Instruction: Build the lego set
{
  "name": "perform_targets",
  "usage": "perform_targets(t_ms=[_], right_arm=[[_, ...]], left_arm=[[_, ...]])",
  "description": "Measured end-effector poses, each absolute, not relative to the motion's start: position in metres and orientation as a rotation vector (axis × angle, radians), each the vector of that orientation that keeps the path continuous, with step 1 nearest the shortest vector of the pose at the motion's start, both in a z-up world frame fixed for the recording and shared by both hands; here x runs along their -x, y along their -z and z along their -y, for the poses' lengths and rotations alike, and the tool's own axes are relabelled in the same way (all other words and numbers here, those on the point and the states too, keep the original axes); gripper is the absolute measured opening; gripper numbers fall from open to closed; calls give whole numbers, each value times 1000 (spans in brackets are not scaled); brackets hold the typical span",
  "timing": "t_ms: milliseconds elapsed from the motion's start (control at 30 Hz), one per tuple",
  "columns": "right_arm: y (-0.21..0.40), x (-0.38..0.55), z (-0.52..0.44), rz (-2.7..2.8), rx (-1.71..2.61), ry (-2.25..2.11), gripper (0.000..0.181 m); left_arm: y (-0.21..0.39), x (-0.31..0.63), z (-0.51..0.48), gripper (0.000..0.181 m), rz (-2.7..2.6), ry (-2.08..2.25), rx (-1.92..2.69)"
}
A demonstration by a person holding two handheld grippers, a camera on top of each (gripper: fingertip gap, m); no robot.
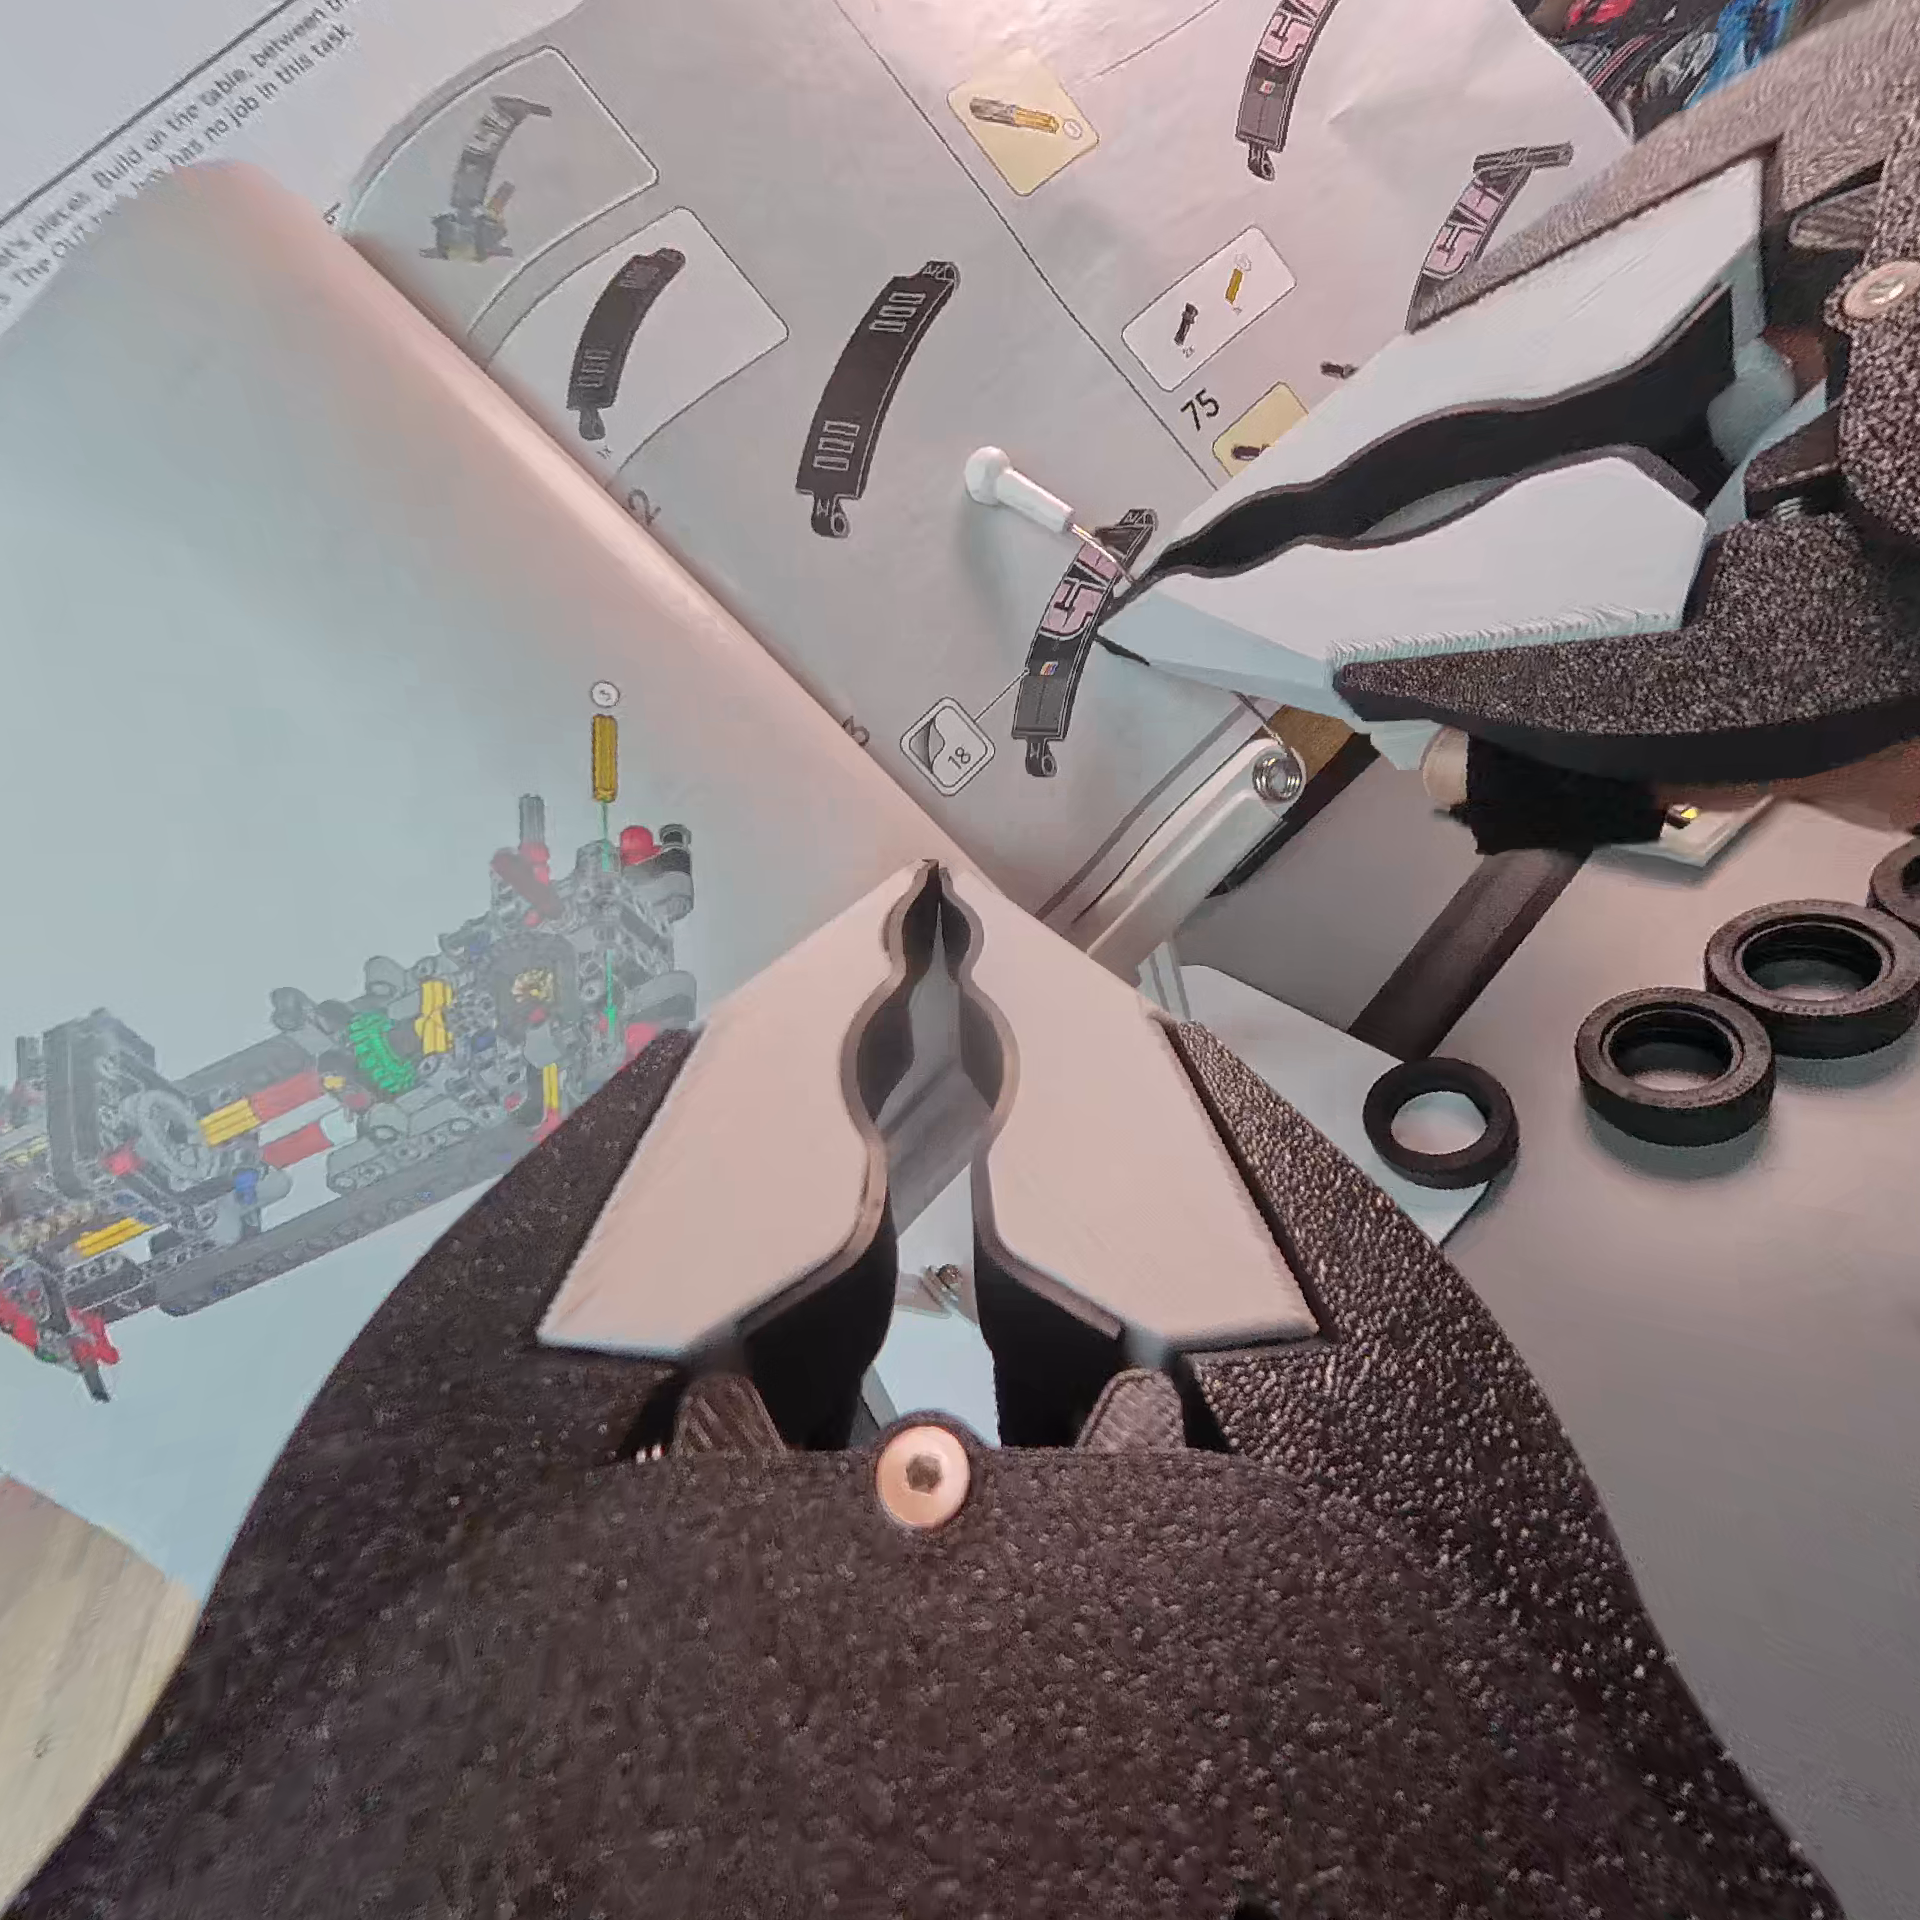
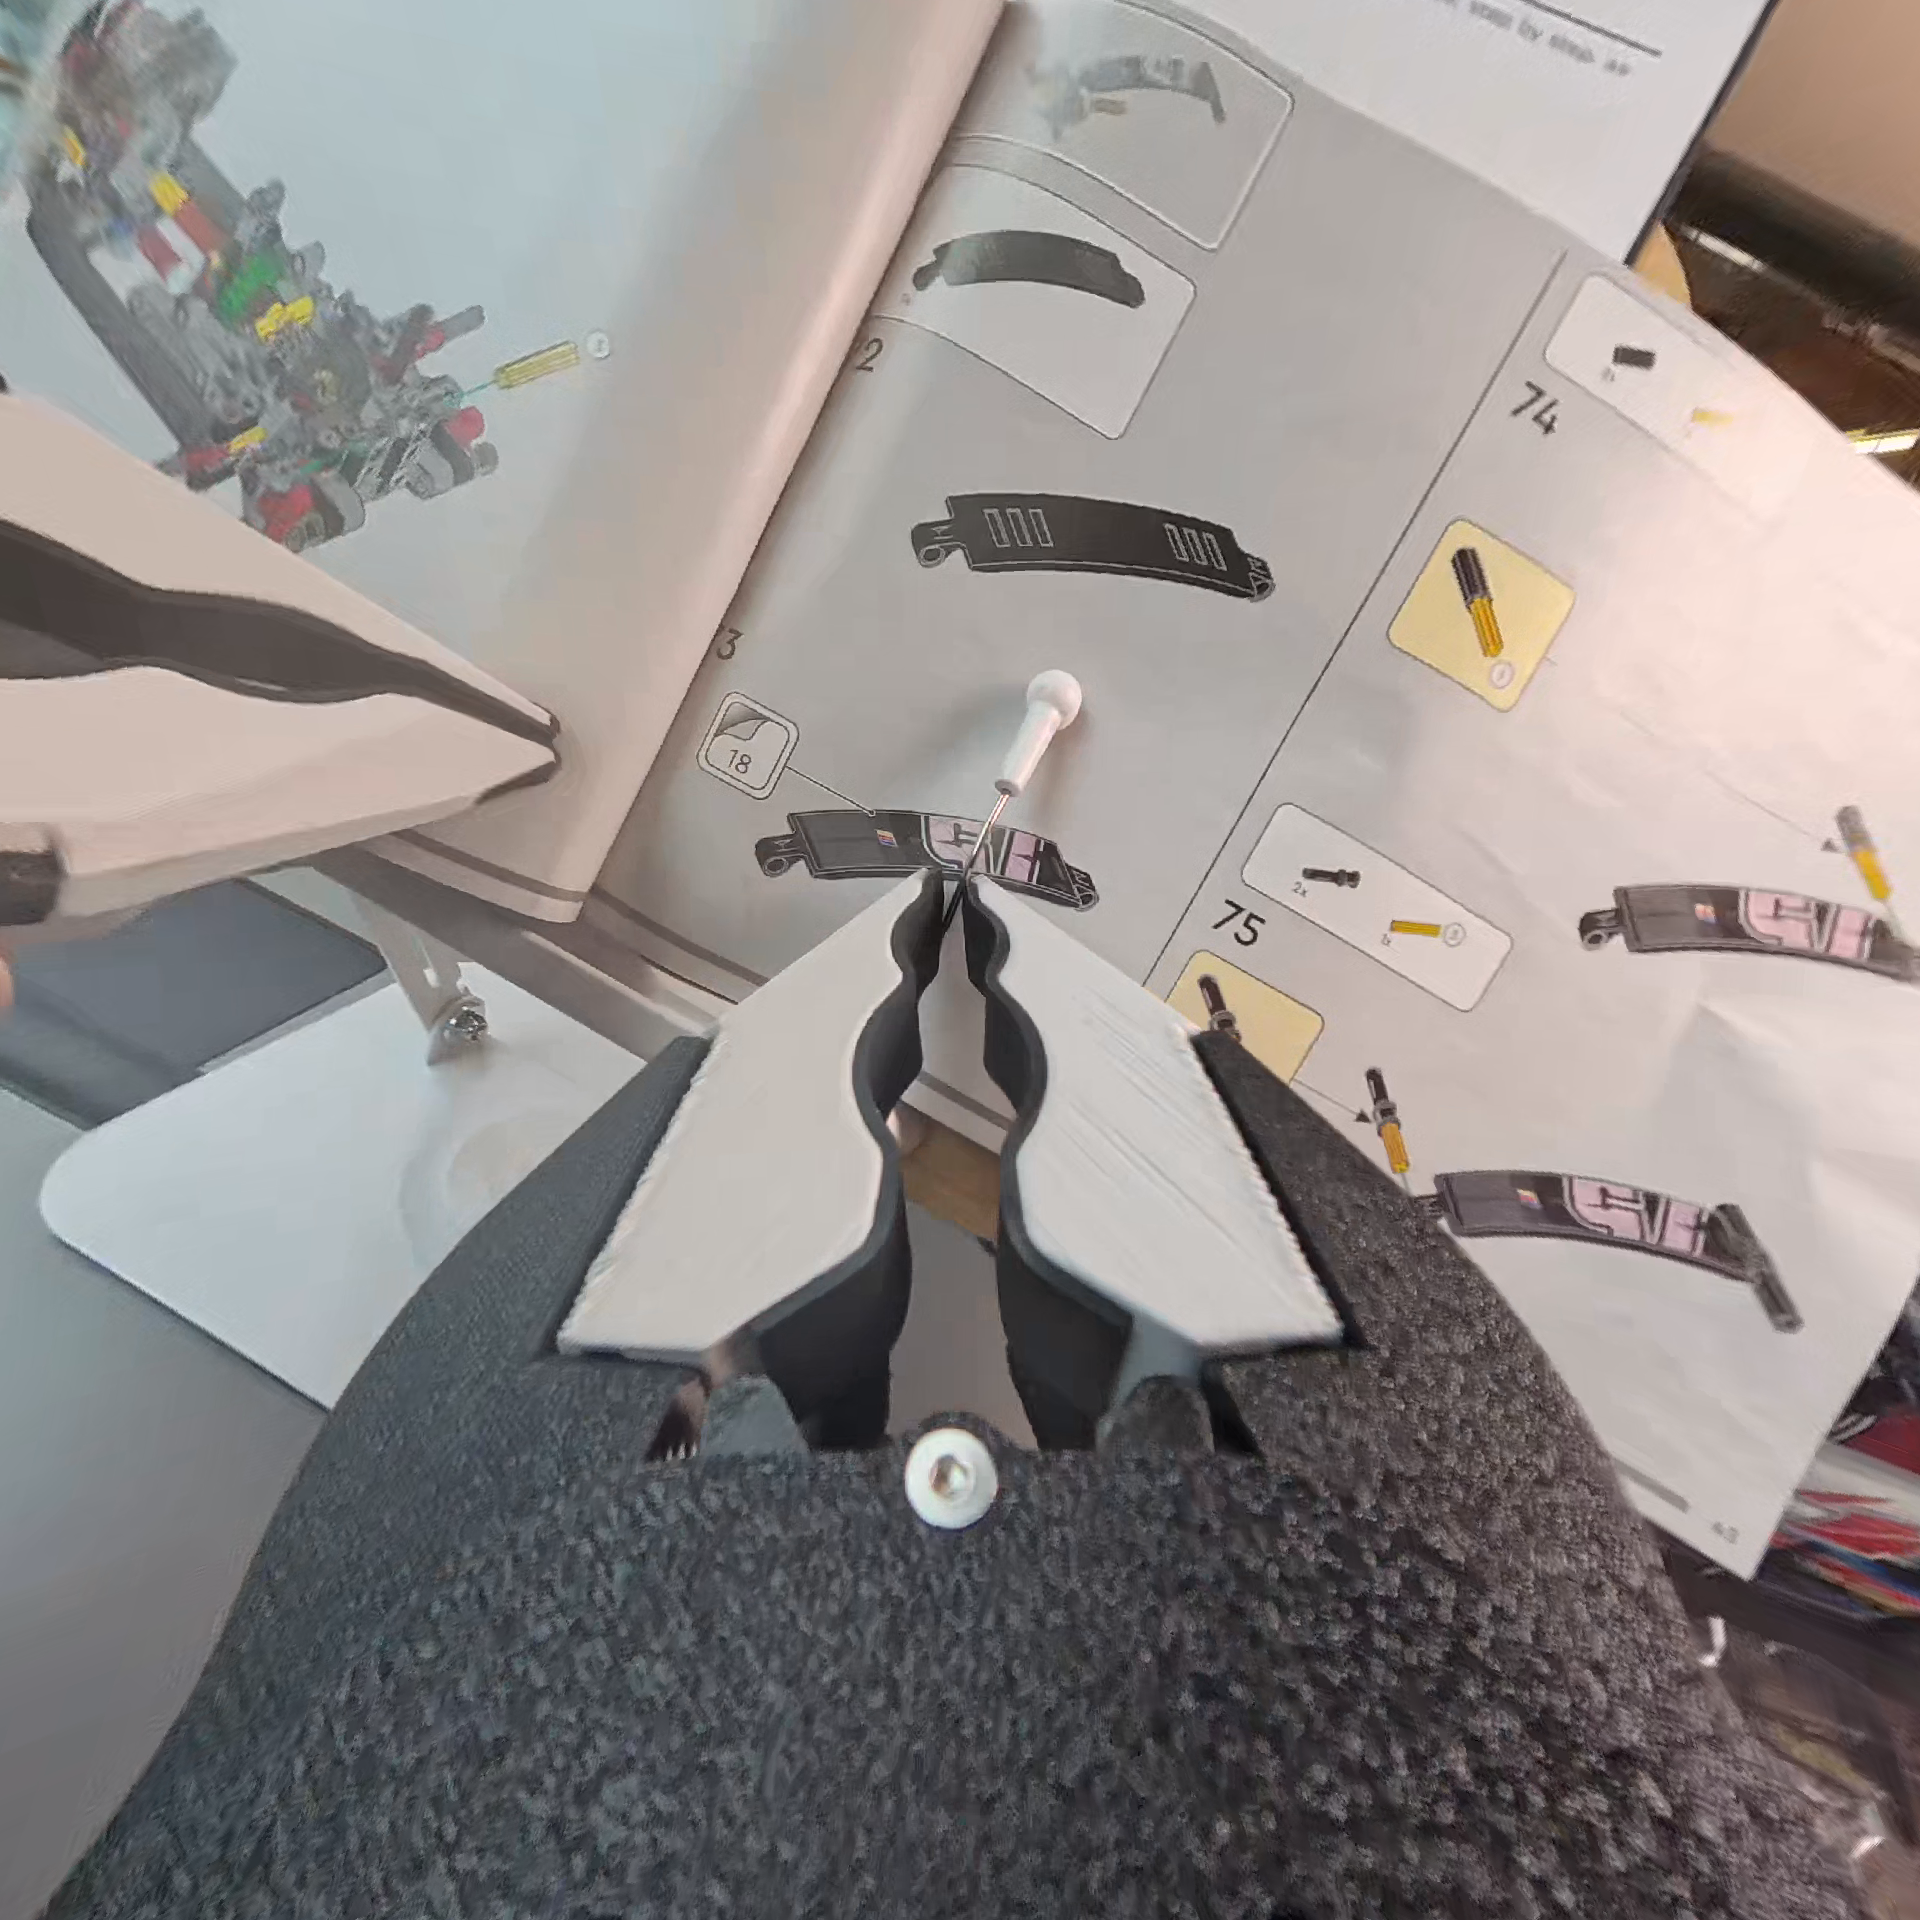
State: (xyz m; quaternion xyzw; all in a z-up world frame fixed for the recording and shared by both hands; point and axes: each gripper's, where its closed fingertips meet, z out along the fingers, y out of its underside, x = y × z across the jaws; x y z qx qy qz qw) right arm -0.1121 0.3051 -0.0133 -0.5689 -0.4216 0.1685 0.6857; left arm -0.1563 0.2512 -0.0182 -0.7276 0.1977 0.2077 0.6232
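I am pinching the thin wire of a white-handled pointer tool (image 2: 1044,732) in my closed right gripper (image 2: 943,902), its tip touching the open instruction booklet (image 2: 1351,312), while my left gripper (image 1: 935,883), closed on nothing, is lifting a page beside it; next, finding the pictured curved panel, with tires (image 1: 1673,1060) lying right of the booklet.

Both wrist cams sit close, looking forward along their fingers at the open printed instruction booklet (image 1: 935,260) (image 2: 1351,520) on its stand. Shared: white-handled pin (image 1: 1013,488) (image 2: 1039,727). Left cam looks from booklet's left, right cam head-on.
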Motion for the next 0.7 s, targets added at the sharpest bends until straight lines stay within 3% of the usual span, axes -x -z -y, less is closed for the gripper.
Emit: perform_targets(t_ms=[133,267,700], right_arm=[[13,122,-290,1149,1003,-181,0],[21,136,-273,1369,718,45,0],[33,141,-262,1522,617,27,0]], left_arm=[[23,188,-239,0,-418,-529,1669],[30,217,-238,0,-352,-518,1722],[37,230,-234,0,-305,-471,1775]])
